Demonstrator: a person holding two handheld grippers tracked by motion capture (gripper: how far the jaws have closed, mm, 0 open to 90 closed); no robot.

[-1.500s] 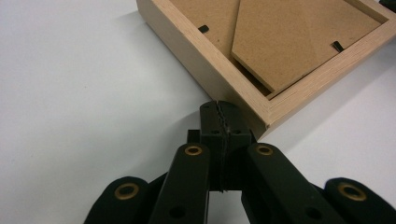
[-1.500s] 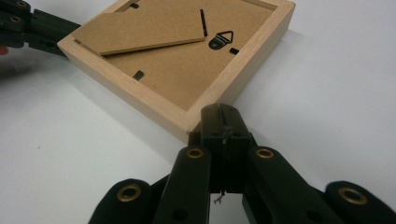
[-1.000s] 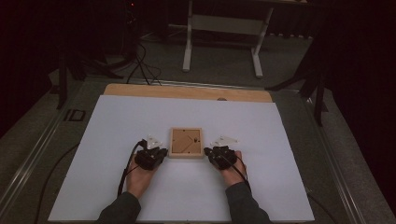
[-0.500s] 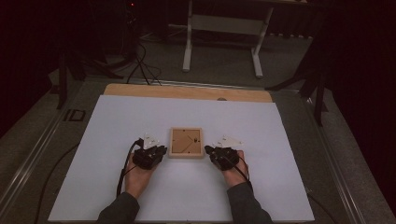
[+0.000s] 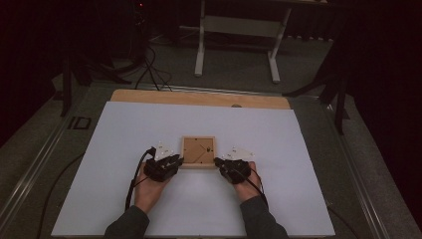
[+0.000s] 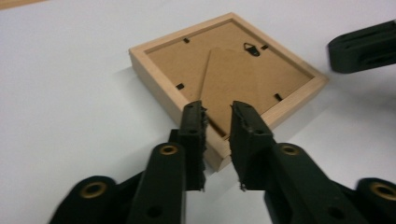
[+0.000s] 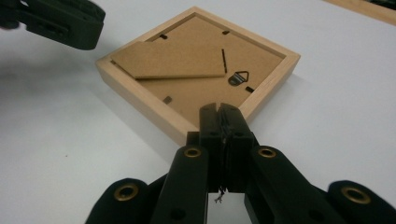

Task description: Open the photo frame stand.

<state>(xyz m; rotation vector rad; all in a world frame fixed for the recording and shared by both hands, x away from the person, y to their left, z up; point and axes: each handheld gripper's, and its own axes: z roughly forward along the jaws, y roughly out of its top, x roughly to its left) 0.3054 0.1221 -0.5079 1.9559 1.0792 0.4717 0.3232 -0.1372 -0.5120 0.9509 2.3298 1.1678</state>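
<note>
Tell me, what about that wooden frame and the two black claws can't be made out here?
- Picture frame: its front lies face down on the table, hidden in every view.
- Right gripper: shut jaws cover the frame's near corner.
- Left gripper: jaws parted; the frame edge behind them is covered.

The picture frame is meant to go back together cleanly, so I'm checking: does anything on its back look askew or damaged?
The picture frame lies face down on the white table. Its cardboard easel stand lies slanted across the backing, not square to the edges. No damage is visible.
</note>
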